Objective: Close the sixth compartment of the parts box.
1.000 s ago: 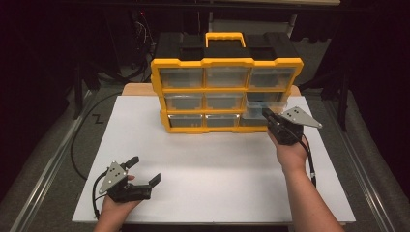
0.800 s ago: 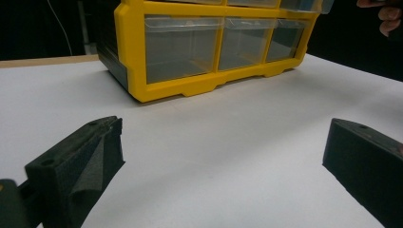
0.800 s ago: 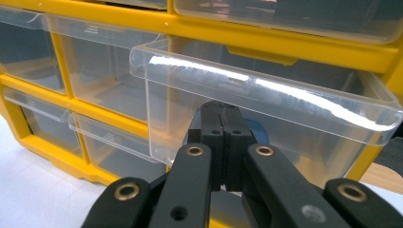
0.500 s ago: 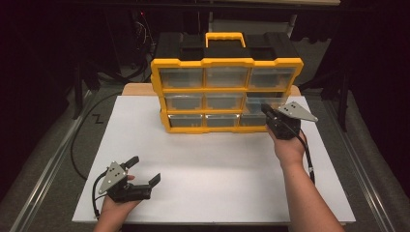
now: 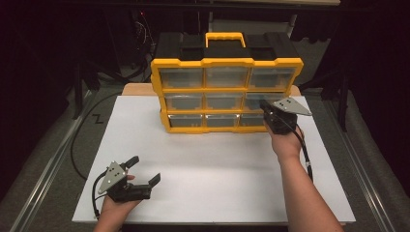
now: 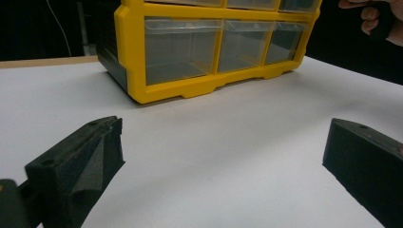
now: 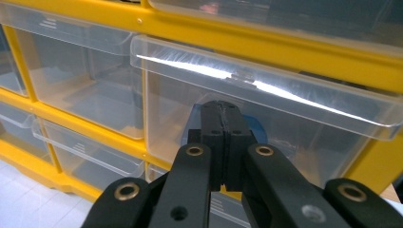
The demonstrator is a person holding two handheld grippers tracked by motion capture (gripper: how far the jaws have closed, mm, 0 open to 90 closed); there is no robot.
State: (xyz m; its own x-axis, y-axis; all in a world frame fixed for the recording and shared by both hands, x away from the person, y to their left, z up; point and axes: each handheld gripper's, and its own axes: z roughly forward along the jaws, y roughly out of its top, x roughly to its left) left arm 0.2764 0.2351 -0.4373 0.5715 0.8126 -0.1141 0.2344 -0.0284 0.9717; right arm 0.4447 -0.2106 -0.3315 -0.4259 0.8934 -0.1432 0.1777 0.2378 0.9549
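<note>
With my right tool (image 7: pixel 222 124) closed on nothing and pressed against the right-hand middle drawer (image 7: pixel 266 114) of the yellow organizer (image 5: pixel 226 63) at the surface's far edge, I judge I'm pushing it shut, while my left tool (image 5: pixel 143 170) rests open near the front-left corner.

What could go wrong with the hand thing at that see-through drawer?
The right gripper is shut with its tips at the middle-right drawer, nothing held. It might slip off the smooth clear lip. Pushing or tugging might also slide the yellow organizer, since the left gripper rests open, far away, steadying nothing.
</note>
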